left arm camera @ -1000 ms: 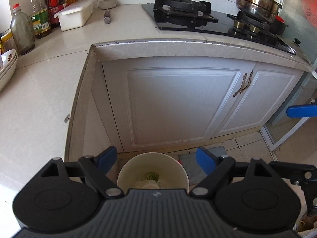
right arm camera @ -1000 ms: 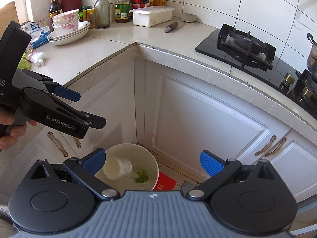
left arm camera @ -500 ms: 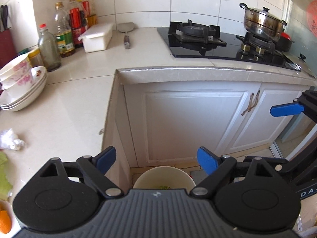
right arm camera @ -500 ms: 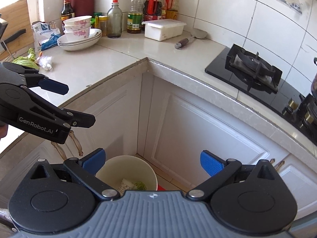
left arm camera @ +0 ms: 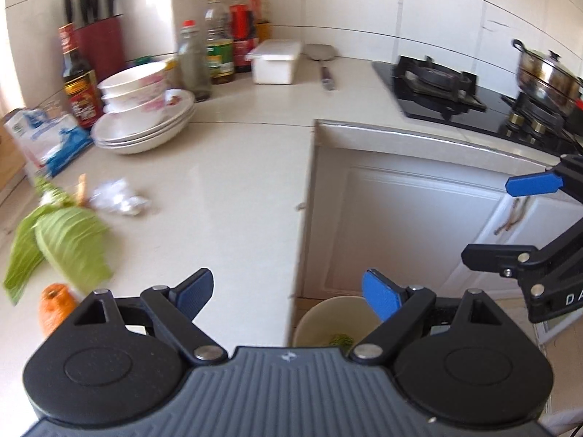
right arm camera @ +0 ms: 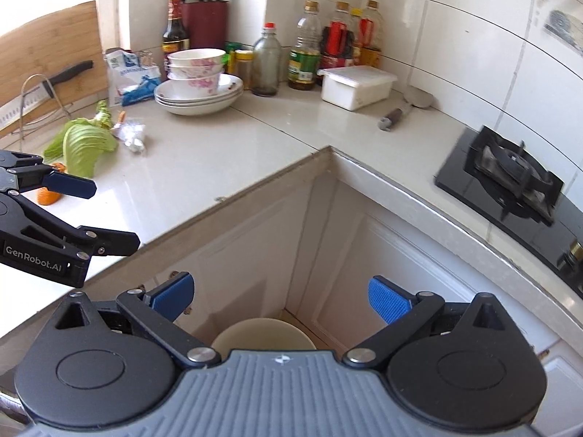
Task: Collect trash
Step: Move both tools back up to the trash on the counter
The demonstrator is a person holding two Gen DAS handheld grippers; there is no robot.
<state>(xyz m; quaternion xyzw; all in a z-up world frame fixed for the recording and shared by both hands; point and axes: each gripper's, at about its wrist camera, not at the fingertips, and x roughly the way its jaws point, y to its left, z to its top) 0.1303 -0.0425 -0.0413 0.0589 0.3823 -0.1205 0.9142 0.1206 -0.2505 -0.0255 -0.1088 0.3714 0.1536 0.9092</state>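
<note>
2 empty, wide-open tongs, left gripper (left arm camera: 288, 293) & right gripper (right arm camera: 280, 296); crumpled wrapper (left arm camera: 118, 202), left-centre of frame, prob. light, soft, slippery: pinch mid-bulge.

The desk (right arm camera: 204, 167) is smooth, shiny stone. The pot (left arm camera: 546, 73) at upper right is shiny metal. The stove (right arm camera: 510, 182) top is glossy black glass. A wood board (right arm camera: 47, 54) leans at upper left. Each tool has bumpy blue pads (right arm camera: 388, 302) on matt black plastic.
</note>
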